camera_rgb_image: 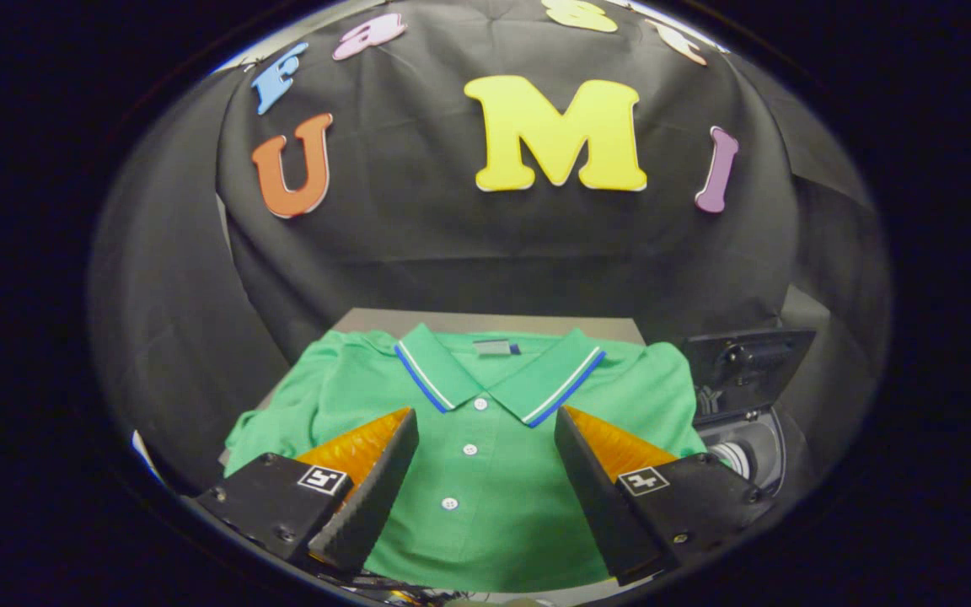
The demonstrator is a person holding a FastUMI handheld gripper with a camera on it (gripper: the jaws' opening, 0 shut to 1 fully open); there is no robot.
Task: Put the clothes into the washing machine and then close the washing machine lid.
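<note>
Green knitted polo shirt [485, 438] with a blue-and-white striped collar and white buttons, spread flat and face up on a grey counter [418, 320], collar away from the fingers, button placket running straight down the gap between them. Hand-held gripper [485, 455] spread wide above the chest of the shirt, nothing pinched, both fingers apparently just clear of the cloth, though contact cannot be ruled out from this angle. Small dark washing machine [747, 447] just beside the shirt on the right, its black lid [747, 358] tipped up and open, pale drum visible inside. Step in hand, by judgement: first grasp of the garment, nothing yet loaded. Best done by lowering straight down onto the middle of the chest, fingers either side of the placket, then closing so as to gather a fold of fabric rather than skating over the top layer. Worth pressing lightly into the cloth before closing, since thin knit slips away easily. A central bunch likely to lift both layers and keep sleeves and hem trailing evenly; a grip near the collar or one shoulder likely to leave a long tail dragging. After the pinch, a lift high enough to clear the machine's rim, a carry to the right, a release well inside the drum, any loose ends tucked in before touching the lid.
</note>
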